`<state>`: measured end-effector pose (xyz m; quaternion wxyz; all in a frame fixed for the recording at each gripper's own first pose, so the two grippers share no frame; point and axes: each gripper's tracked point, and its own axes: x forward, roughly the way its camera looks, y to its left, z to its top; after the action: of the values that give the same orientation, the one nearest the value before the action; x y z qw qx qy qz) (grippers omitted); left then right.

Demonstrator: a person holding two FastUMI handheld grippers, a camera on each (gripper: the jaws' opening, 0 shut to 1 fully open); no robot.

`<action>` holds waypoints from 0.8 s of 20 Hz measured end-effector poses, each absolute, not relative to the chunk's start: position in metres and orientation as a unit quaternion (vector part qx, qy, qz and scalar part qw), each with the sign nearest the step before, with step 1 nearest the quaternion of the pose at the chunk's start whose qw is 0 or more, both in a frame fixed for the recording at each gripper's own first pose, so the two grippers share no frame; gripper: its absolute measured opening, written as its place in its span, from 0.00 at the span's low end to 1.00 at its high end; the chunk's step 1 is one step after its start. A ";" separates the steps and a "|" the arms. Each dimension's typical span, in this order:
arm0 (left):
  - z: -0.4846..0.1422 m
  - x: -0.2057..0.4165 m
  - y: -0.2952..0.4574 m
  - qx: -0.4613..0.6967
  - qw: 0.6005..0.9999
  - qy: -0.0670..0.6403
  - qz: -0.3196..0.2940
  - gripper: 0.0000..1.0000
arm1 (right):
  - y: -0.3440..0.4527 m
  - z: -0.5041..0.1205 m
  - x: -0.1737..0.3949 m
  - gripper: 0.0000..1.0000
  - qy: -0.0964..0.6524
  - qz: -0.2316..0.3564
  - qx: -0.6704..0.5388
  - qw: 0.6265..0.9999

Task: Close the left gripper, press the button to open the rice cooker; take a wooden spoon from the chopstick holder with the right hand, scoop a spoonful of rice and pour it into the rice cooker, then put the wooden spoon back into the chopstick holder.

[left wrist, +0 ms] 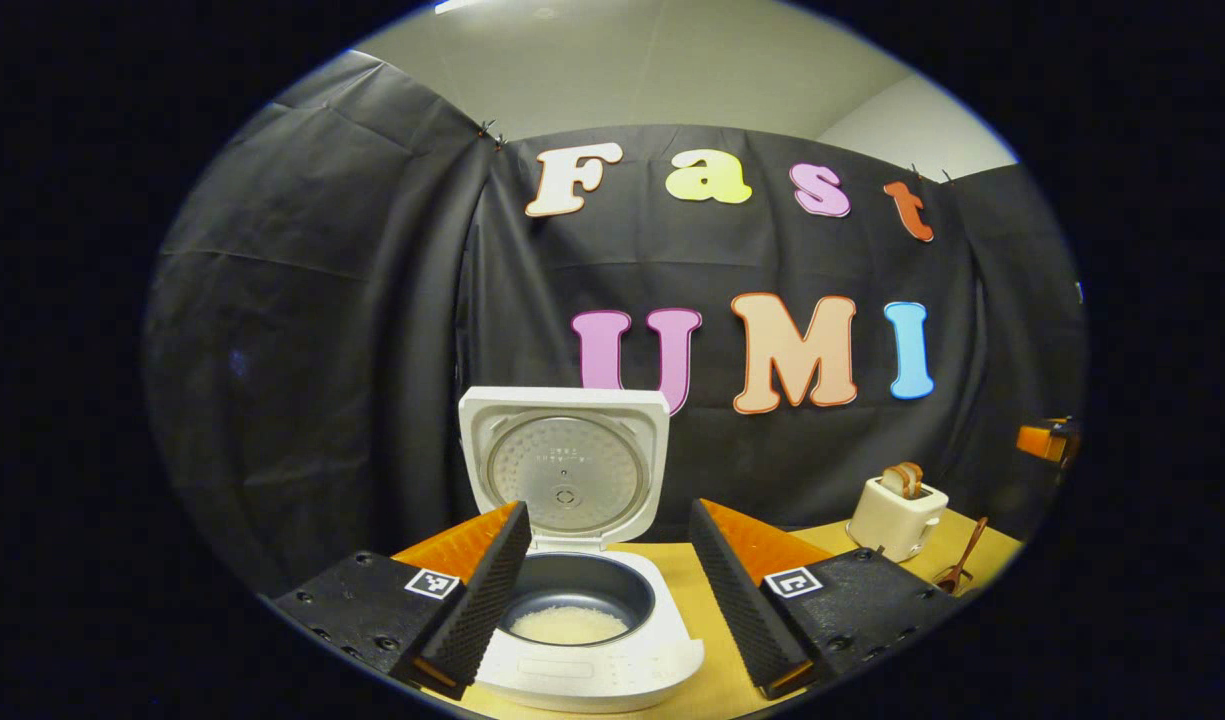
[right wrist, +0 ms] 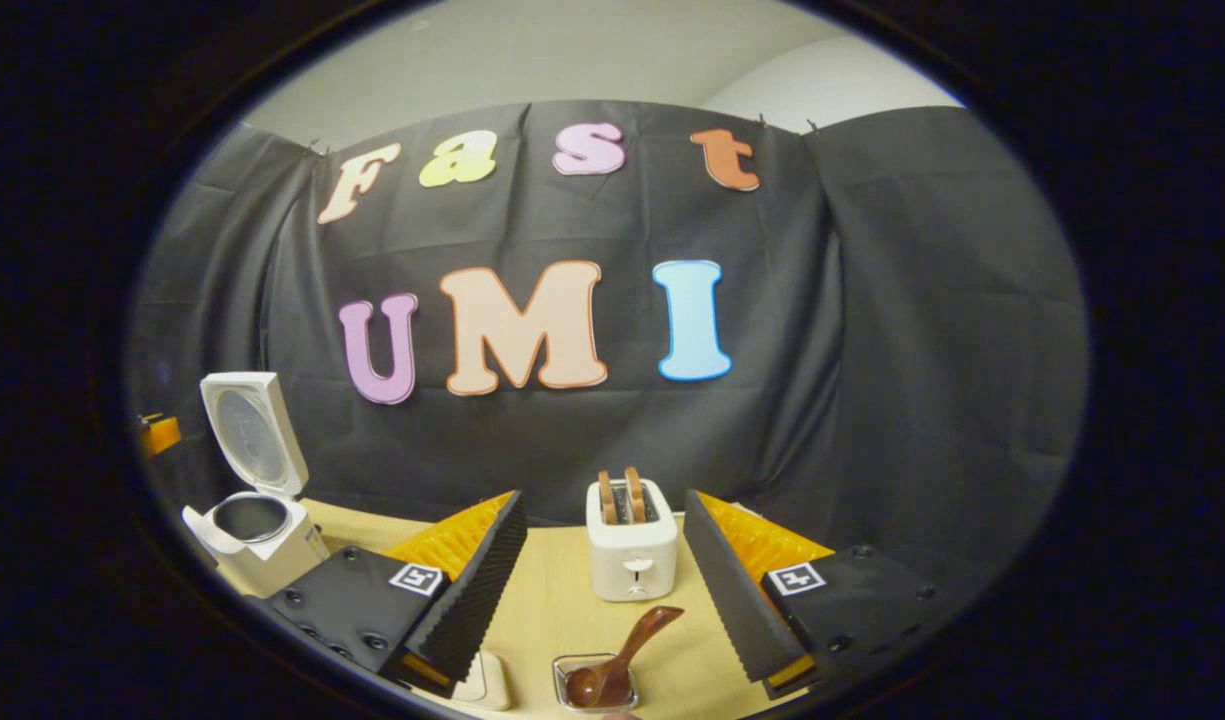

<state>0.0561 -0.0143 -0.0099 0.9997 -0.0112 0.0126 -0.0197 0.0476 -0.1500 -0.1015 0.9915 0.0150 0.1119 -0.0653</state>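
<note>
Left gripper [left wrist: 607,590] spread wide, holding nothing. Between its fingers and just ahead, rice cooker [left wrist: 582,640] with lid [left wrist: 564,468] standing upright and open; white rice [left wrist: 569,625] lying at bottom of inner pot. Farther off, past the right finger, toaster [left wrist: 897,515] and wooden spoon [left wrist: 962,562] on table [left wrist: 692,575].

Right gripper [right wrist: 602,590] also wide open and empty. Close in front, between fingers, wooden spoon [right wrist: 617,660] leaning in small clear holder [right wrist: 590,688], handle tilted up to the right. Behind it, toaster [right wrist: 632,545]. Far beyond the left finger, rice cooker [right wrist: 257,535], open.
</note>
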 end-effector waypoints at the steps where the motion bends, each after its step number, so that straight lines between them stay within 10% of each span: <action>1: -0.007 0.052 -0.020 -0.010 1.000 0.009 -0.023 0.93 | -0.155 -0.114 0.052 1.00 0.125 -0.065 0.019 0.990; 16: -0.006 0.010 -0.055 0.014 0.999 0.025 -0.020 0.93 | -0.190 -0.270 0.082 1.00 0.288 -0.062 0.078 0.952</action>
<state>0.0101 -0.0547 -0.0059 0.9994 0.0140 0.0248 -0.0203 0.0815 -0.1895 -0.2698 0.9524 0.0785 0.2878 -0.0624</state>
